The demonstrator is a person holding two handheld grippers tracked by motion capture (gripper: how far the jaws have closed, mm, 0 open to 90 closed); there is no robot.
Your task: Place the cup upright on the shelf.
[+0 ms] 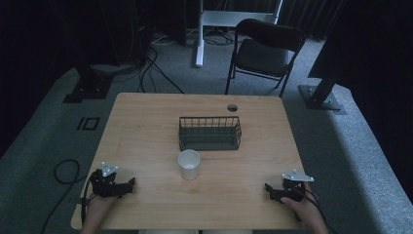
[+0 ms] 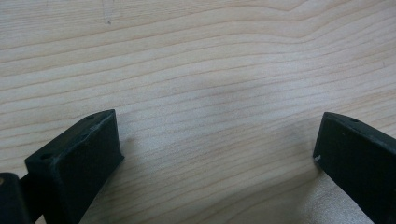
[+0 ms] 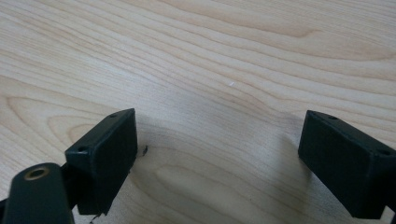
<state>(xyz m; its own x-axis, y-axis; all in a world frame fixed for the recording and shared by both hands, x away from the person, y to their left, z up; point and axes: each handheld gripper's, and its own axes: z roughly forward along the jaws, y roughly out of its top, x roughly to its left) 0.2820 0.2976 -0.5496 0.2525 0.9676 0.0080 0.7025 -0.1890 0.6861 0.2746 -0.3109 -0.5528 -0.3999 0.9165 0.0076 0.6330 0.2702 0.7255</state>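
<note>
Resting low on the near bench point(image 1: 146, 117), both grippers sit idle. Left gripper point(image 1: 127, 184) near the left corner, jaws spread wide over bare wood grain in its own view point(image 2: 217, 140); nothing between them. Right gripper point(image 1: 269, 187) near the right corner, jaws likewise wide apart point(image 3: 217, 140). I see the white cup point(image 1: 189, 164) upright at mid-bench between the two, well apart from each. Just behind it, the dark wire basket point(image 1: 210, 132); its inside is hard to make out. My hands are cut off at the lower edge.
</note>
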